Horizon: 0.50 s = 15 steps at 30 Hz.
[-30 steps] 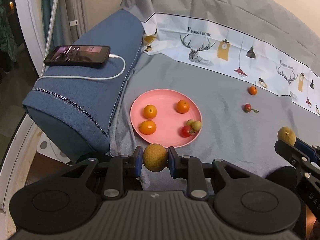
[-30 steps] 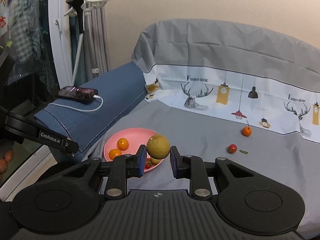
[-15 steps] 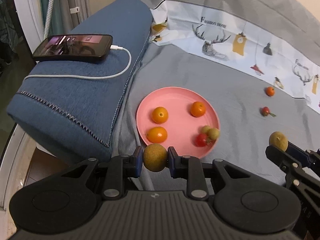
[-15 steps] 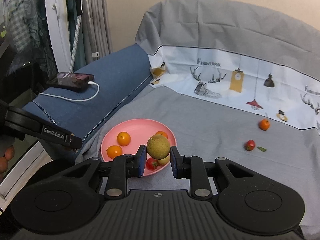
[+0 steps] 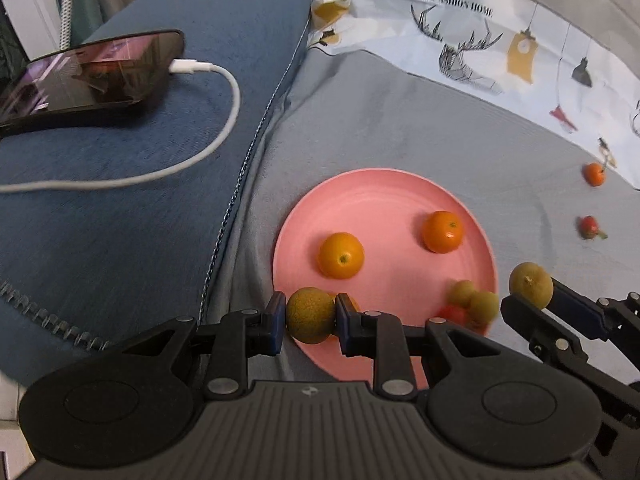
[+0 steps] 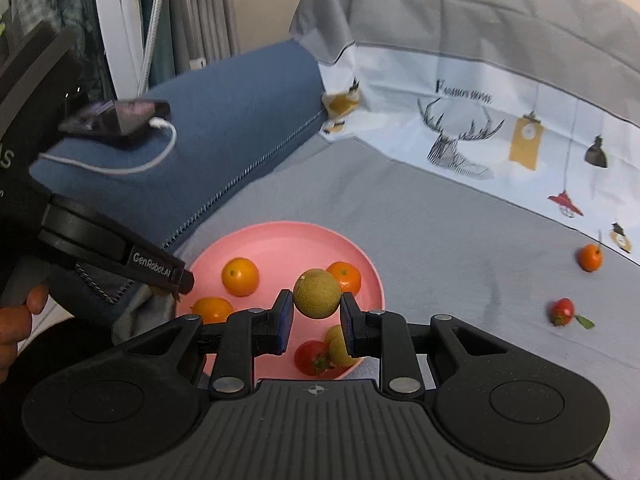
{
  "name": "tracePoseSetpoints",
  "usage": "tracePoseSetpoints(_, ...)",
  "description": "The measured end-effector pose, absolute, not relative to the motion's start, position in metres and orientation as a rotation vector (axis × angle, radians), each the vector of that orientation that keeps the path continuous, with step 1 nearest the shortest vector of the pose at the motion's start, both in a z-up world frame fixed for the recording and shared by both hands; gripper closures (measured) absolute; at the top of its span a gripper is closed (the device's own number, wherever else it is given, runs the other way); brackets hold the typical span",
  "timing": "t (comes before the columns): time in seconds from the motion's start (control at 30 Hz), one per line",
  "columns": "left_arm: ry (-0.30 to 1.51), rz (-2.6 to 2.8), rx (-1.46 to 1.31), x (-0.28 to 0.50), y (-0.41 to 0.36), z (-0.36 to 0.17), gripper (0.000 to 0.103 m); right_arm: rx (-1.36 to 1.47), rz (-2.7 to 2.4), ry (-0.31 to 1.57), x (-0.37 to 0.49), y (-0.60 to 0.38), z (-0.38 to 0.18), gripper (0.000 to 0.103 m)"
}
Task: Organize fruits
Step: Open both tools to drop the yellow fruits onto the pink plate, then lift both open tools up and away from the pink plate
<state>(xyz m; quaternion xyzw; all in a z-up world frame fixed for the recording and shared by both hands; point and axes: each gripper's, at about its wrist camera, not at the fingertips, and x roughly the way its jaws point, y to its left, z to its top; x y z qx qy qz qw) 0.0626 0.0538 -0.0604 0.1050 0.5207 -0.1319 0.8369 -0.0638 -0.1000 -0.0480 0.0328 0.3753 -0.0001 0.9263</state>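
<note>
Above the pink plate, the left gripper and right gripper each clamp a brown-green fruit, so lowering and releasing onto bare plate should follow.

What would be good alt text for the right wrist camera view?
The right hand-held gripper grips a round tan-green fruit above a pink plate holding three oranges, a red strawberry and small green fruits. Another orange and strawberry lie on the grey sheet at right; the left hand-held gripper reaches in from the left.
</note>
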Motion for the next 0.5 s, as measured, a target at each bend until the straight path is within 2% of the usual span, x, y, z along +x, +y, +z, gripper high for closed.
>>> tracePoseSetpoints(0.2, 1.105, -0.27, 0.279, 0.079, 0.043, -0.083, 0.074, 0.034, 0.03, 0.81, -0.043, -0.097, -0.067, 0.077)
tracePoseSetpoints(0.23, 1.106, -0.273, 0.285, 0.081, 0.042, -0.086, 0.071, 0.028, 0.032, 0.813, -0.04, -0.096, -0.068, 0.076)
tracePoseSetpoints(0.27, 1.106, -0.275, 0.285, 0.082, 0.041, -0.086, 0.064, 0.022, 0.037, 0.816, -0.037, -0.096, -0.07, 0.076)
tracePoseSetpoints(0.33, 1.104, -0.266, 0.275, 0.085, 0.04, -0.085, 0.004, 0.01, 0.055, 0.822, -0.031, -0.096, -0.071, 0.076)
tracePoseSetpoints(0.37, 1.086, -0.253, 0.262, 0.084, 0.041, -0.082, 0.001, 0.006, 0.054, 0.816, -0.029, -0.096, -0.07, 0.072)
tracePoseSetpoints(0.43, 1.033, -0.238, 0.257, 0.08, 0.043, -0.074, 0.0, -0.01, 0.05, 0.8, -0.028, -0.097, -0.065, 0.056)
tracePoseSetpoints(0.47, 1.027, -0.249, 0.262, 0.078, 0.043, -0.071, 0.0, -0.017, 0.053, 0.799, -0.028, -0.098, -0.063, 0.042)
tracePoseSetpoints(0.5, 1.031, -0.258, 0.26, 0.077, 0.044, -0.069, 0.0, -0.019, 0.037, 0.792, -0.03, -0.1, -0.059, 0.033)
